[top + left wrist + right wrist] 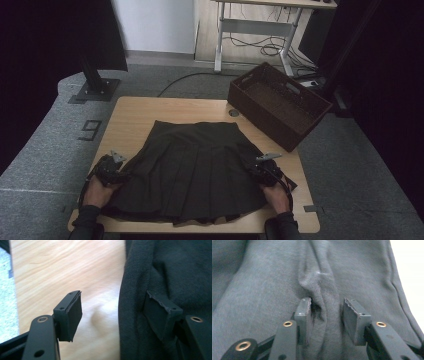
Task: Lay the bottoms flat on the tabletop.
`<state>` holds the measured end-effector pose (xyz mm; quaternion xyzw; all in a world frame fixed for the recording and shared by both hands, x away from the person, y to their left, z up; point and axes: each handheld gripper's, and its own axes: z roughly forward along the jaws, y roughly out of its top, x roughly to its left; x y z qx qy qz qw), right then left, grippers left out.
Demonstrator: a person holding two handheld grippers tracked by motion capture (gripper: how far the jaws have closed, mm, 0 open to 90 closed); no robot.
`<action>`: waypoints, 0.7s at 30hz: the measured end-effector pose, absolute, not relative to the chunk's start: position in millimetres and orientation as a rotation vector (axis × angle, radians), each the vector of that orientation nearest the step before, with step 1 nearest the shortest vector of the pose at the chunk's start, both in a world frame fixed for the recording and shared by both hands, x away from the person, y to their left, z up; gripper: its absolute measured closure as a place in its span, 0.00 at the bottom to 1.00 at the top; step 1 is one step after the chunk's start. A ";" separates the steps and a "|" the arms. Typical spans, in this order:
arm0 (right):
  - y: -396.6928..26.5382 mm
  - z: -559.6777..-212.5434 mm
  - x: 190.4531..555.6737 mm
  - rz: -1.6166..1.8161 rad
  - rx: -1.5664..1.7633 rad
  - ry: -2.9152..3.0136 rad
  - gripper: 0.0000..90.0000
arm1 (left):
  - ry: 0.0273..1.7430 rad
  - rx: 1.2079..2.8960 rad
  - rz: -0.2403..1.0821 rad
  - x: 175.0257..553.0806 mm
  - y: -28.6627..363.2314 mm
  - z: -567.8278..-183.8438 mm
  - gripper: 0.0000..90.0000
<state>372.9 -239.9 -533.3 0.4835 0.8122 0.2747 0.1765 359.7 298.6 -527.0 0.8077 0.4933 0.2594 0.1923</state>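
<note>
Light wooden table under spread dark skirt and brown basket.

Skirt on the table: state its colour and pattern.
The skirt is plain black with pleats, clearest in the high view.

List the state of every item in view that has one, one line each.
Dark pleated fabric skirt: spread flat on the table, waistband at the far side, hem at the near edge.
Brown woven rectangular basket: upright, empty, on the table's far right corner.
Left tongs: open, straddling the skirt's edge.
Right tongs: open, a raised fold of skirt between the jaws.
Light wooden table: bears the skirt and basket.
</note>
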 end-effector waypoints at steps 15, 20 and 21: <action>-264.2 -532.9 401.2 0.773 1.447 2.263 0.72 | 1.435 2.225 0.789 401.6 324.2 -528.6 0.34; -262.9 -533.4 398.8 0.782 1.450 2.255 0.73 | 1.395 2.236 0.736 400.7 321.8 -528.1 0.39; -261.7 -533.6 396.6 0.791 1.446 2.260 0.73 | 1.392 2.232 0.708 397.9 320.0 -528.0 0.42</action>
